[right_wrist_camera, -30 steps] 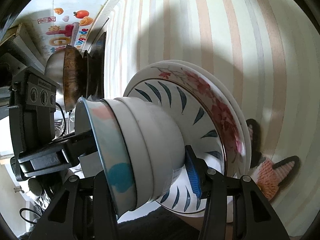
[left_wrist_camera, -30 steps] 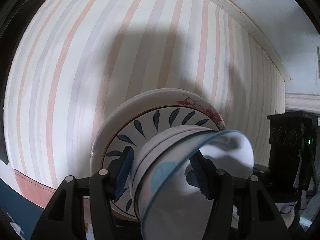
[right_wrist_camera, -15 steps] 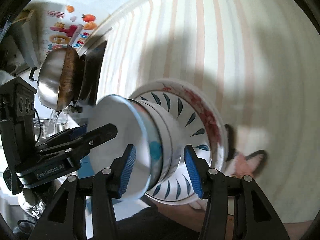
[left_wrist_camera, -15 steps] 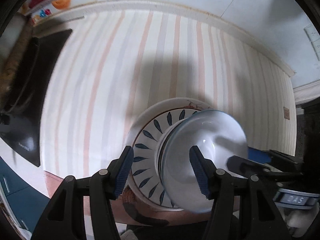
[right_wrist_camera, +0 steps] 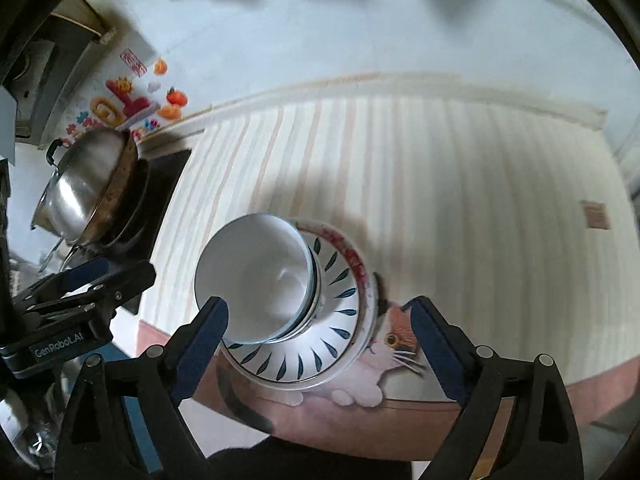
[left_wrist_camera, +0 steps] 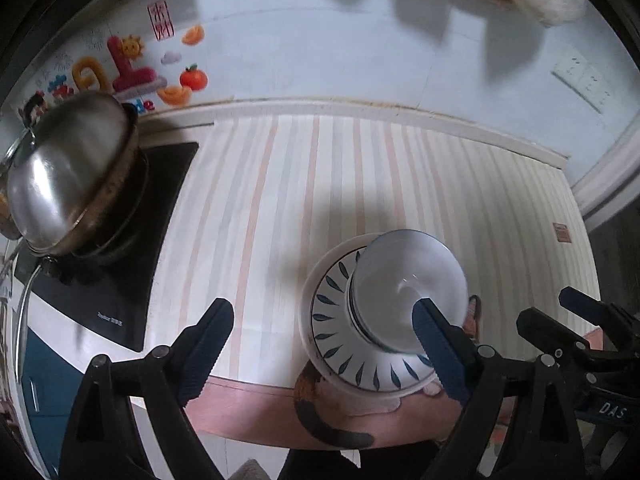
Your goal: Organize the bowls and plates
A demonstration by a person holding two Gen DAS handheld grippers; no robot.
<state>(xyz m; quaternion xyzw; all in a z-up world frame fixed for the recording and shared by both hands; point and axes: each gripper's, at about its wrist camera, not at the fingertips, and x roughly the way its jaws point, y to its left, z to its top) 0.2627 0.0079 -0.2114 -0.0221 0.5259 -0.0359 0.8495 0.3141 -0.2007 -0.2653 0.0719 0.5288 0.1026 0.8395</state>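
Note:
A stack of nested white bowls (left_wrist_camera: 408, 292) stands on a blue-leaf plate (left_wrist_camera: 340, 344), which lies on a red-flowered plate (right_wrist_camera: 354, 258), near the front edge of the striped mat (left_wrist_camera: 320, 184). My left gripper (left_wrist_camera: 324, 344) is open and empty, raised above and left of the stack. My right gripper (right_wrist_camera: 320, 340) is open and empty, above the stack's near side (right_wrist_camera: 256, 276). Each gripper shows in the other's view: the right gripper (left_wrist_camera: 576, 332), the left gripper (right_wrist_camera: 80, 292).
A steel pot (left_wrist_camera: 68, 176) sits on a black cooktop (left_wrist_camera: 120, 264) at the left. A cat picture (right_wrist_camera: 392, 344) is printed on the mat beside the plates. The tiled wall with stickers (left_wrist_camera: 132, 68) stands behind.
Both grippers have pulled up and back from the bowl stack and opened wider. The stack stays on the plates.

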